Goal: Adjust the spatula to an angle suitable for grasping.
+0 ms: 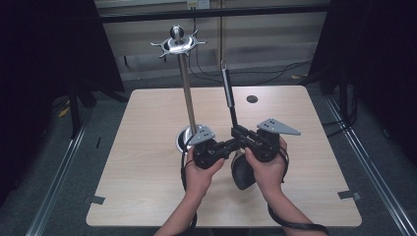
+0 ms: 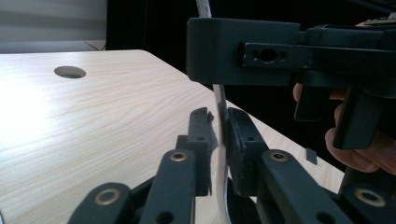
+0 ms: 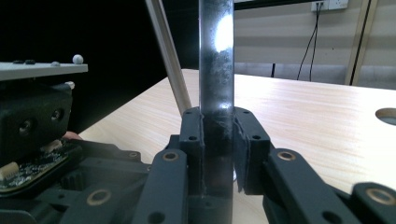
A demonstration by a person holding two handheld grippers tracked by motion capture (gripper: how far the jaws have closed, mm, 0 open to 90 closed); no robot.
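Note:
A long kitchen utensil (image 1: 227, 83) stands upright over the table, with a steel handle and hanging loop at the top and a black head (image 1: 243, 173) low between the hands. My right gripper (image 1: 236, 132) is shut on its dark round handle (image 3: 215, 70), pads (image 3: 191, 135) pressed on both sides. My left gripper (image 1: 231, 146) points at it from the left, just below. Its jaws are closed on the utensil's thin pale shank (image 2: 219, 100), which runs up between the pads (image 2: 239, 135). The right gripper's black body (image 2: 247, 51) hangs right over them.
A steel rack (image 1: 188, 98) with a ring of hooks on top stands on a round base (image 1: 183, 140) just left of the left gripper; its pole (image 3: 168, 56) leans behind the handle. The wooden table (image 1: 147, 147) has a round hole (image 1: 252, 99) at the back. Tape marks sit at the front corners.

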